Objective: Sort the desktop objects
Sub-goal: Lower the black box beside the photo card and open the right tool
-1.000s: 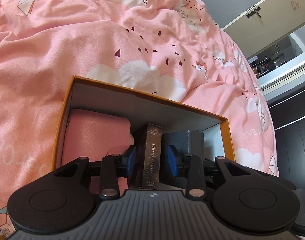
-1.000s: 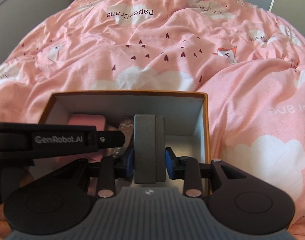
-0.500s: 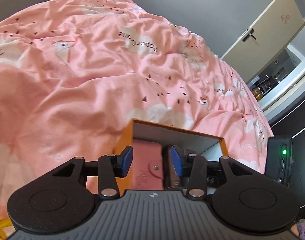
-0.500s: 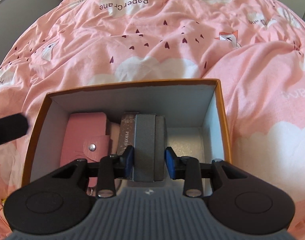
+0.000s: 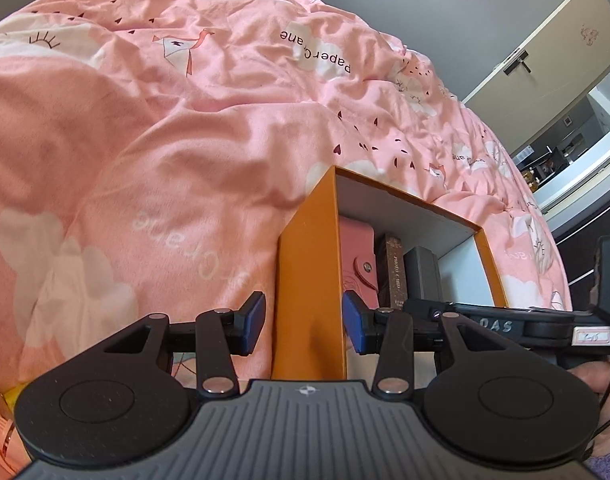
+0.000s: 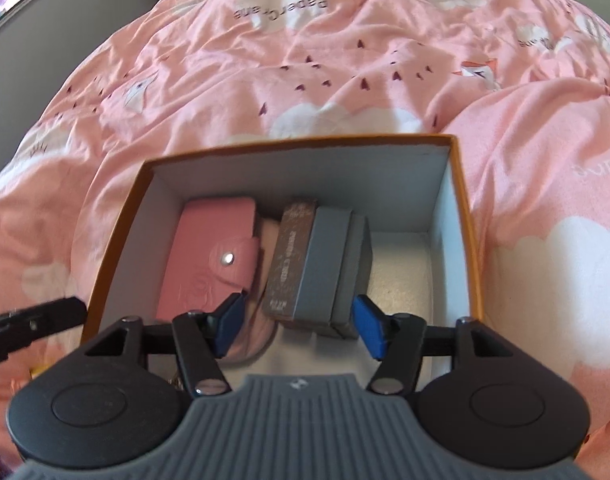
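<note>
**Orange box on the bed, three items stood inside**

Orange card outside, white inside: one open box sits on a pink quilt printed with clouds and paper cranes.

Count inside, left to right in the right wrist view:
- one pink snap-button wallet, leaning by the left wall
- one dark brown card box, on edge
- one grey case, on edge, touching the brown box

Bare box floor shows to the right of the grey case.

Right gripper: jaws have just been opening; blue pads spread and clear of the grey case, which stands just ahead, between them, unpressed.

Left gripper: jaws apart, straddling the near orange wall of the box; pads do not press it. Nothing held. Jaws have just been opening.

Same three items visible past the wall in the left wrist view: wallet, brown box, grey case.
</note>
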`<state>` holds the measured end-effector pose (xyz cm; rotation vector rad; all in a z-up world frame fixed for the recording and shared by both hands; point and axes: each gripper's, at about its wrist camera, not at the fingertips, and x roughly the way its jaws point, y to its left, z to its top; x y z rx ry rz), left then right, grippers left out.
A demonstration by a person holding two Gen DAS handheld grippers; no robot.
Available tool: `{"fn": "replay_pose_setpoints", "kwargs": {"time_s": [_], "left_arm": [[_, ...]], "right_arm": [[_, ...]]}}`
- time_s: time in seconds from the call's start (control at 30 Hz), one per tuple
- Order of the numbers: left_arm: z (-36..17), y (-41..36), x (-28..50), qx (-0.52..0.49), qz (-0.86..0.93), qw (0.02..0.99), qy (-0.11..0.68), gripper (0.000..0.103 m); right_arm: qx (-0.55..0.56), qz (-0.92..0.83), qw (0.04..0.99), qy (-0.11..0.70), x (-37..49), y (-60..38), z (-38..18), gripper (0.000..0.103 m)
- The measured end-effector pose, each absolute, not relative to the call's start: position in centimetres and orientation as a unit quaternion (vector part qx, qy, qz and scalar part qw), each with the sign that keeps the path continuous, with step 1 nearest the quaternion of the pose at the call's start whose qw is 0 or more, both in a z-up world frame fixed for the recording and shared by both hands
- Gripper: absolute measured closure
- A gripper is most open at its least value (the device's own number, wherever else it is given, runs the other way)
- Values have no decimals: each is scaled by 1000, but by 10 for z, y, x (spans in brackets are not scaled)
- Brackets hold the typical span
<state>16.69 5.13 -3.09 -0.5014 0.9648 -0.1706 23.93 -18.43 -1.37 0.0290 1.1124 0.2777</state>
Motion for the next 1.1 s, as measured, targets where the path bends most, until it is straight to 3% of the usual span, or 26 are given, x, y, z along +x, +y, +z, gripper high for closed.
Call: {"fn": "replay_pose_setpoints", "kwargs": {"time_s": [0.17, 0.53, 0.77, 1.1], "left_arm": [[-30, 55, 162, -238, -83, 855, 453, 55], [-35, 62, 159, -246, -83, 852, 455, 55], [-38, 62, 161, -246, -81, 849, 461, 55], [-36, 55, 161, -237, -78, 850, 464, 55]], "right_arm": [[-66, 133, 842, 519, 231, -167, -28, 29], [-240, 191, 810, 500, 239, -146, -56, 34], [-257, 211, 803, 494, 251, -146, -59, 39], [-270, 231, 793, 496, 262, -141, -64, 39]]}}
